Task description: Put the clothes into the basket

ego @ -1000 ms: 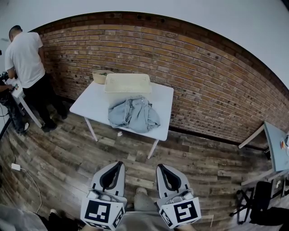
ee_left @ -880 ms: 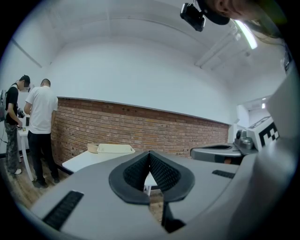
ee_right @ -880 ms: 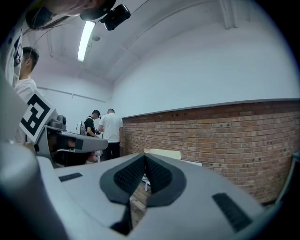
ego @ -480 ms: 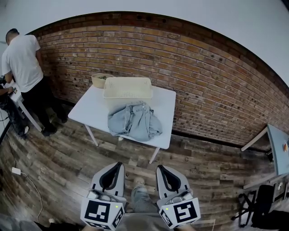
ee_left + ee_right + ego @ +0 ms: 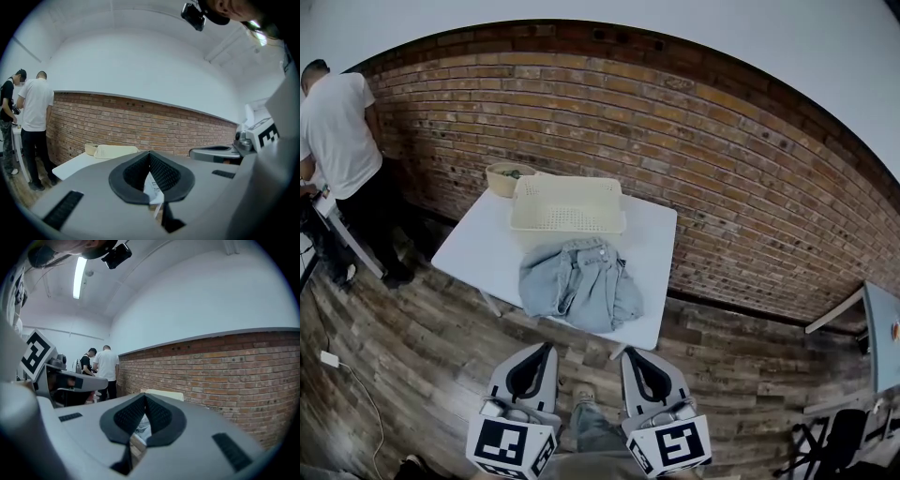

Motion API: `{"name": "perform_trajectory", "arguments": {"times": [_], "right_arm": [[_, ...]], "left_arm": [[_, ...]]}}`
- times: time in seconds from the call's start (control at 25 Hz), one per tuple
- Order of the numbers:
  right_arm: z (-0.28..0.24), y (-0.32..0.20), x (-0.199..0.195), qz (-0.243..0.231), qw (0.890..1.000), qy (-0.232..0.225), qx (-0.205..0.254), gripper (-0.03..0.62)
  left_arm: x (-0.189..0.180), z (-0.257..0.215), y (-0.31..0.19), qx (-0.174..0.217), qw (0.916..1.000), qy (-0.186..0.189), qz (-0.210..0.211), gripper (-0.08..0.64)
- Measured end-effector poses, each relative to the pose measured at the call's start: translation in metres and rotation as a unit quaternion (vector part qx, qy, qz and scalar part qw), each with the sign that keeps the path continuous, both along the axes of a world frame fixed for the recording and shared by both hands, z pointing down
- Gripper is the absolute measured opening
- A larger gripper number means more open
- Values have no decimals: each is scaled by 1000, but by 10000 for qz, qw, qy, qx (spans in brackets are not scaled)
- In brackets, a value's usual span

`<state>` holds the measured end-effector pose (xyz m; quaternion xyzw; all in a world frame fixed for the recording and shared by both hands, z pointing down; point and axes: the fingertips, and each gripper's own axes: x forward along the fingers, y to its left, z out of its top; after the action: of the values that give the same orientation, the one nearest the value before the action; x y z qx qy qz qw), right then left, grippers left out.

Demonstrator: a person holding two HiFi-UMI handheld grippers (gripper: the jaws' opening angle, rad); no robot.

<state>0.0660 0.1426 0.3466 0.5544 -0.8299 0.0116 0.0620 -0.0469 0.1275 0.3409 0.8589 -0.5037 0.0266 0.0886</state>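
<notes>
Jaws pressed together and empty, the left gripper and right gripper hang side by side above a wood floor. Ahead of their tips, crumpled pale blue clothes lie on a white table, the cream basket just beyond them.

Left gripper, right gripper side by side, near level, aimed forward; fingers of both together.

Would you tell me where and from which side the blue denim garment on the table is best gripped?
Probably the bunched folds atop the denim garment, coming from the near side of the table: it lies crumpled at that edge, with the basket just behind.
</notes>
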Motion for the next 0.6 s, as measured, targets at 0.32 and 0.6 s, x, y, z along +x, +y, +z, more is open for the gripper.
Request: {"name": "perform_trajectory", "arguments": {"times": [0.32,0.6], "right_arm": [[8,-83,5,-186,9997,61,-175,6],[16,-142,9,-373,9988,130,-290,6]], "left_arm": [[6,7,-80,-204,9997,-22,-123,3],[8,17,-137,-256,9992,-163,-251,3]]}}
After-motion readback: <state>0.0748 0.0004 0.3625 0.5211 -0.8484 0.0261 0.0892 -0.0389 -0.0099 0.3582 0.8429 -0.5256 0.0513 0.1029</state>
